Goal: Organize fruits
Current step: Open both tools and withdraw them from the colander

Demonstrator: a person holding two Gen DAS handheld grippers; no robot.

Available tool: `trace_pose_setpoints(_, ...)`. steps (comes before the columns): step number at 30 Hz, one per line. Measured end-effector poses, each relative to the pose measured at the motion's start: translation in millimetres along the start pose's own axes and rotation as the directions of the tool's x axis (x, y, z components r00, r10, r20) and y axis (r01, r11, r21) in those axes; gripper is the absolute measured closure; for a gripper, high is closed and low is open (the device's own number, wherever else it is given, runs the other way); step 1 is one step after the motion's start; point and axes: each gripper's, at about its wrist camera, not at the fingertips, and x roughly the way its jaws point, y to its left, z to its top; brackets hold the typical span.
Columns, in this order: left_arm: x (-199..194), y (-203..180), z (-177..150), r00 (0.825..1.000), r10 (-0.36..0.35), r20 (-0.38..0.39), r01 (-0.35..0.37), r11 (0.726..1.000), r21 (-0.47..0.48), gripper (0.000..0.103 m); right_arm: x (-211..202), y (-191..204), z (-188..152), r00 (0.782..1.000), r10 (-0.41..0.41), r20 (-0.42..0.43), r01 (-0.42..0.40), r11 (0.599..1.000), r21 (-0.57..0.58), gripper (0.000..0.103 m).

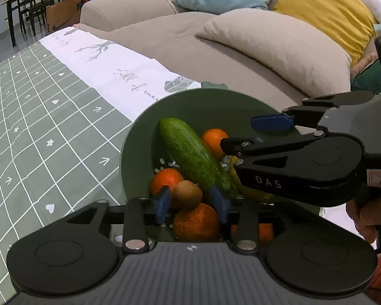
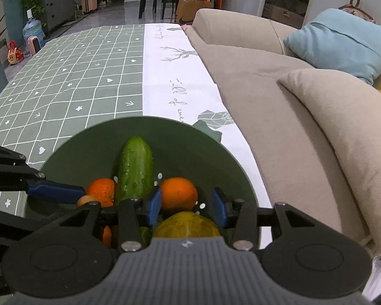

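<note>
Fruit in the bowl (image 2: pixel 216 152): both open tools, left (image 1: pixel 191 203) and right (image 2: pixel 186 207), hover empty; next, probably grasp the kiwi (image 1: pixel 188 194).

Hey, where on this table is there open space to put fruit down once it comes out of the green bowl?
The green checked tablecloth left of the bowl looks bare, as does the white printed strip between it and the sofa. The bowl is crowded: cucumber, oranges, kiwi, with the left gripper and right gripper over it.

Beige sofa (image 2: pixel 254 58), blue cushion (image 2: pixel 343 43), possibly heater (image 2: pixel 34 42).
</note>
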Motion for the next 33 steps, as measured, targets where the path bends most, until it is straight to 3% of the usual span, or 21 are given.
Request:
trace_pose_setpoints(9,-42,5,-10,0.998,0.000,0.071,0.002,0.999,-0.034,0.046,-34,6,-2,0.998,-0.035,0.047,0.034,0.999,0.028,0.040)
trace_pose_setpoints(20,-102,32,-40,0.983,0.113,0.148,-0.091,0.985,-0.144,0.042,-86,43,-22,0.993,-0.061,0.099,0.054,0.995,0.079,0.032)
trace_pose_setpoints(25,-117,45,-61,0.974,0.169,0.153,-0.144,0.976,-0.165,0.042,-108,68,-37,0.991,-0.043,0.128,0.024,0.989,0.143,0.029)
trace_pose_setpoints(33,-127,68,-102,0.968,0.208,0.139,-0.171,0.956,-0.240,0.042,-122,106,-64,0.987,-0.059,0.149,0.027,0.978,0.207,0.029)
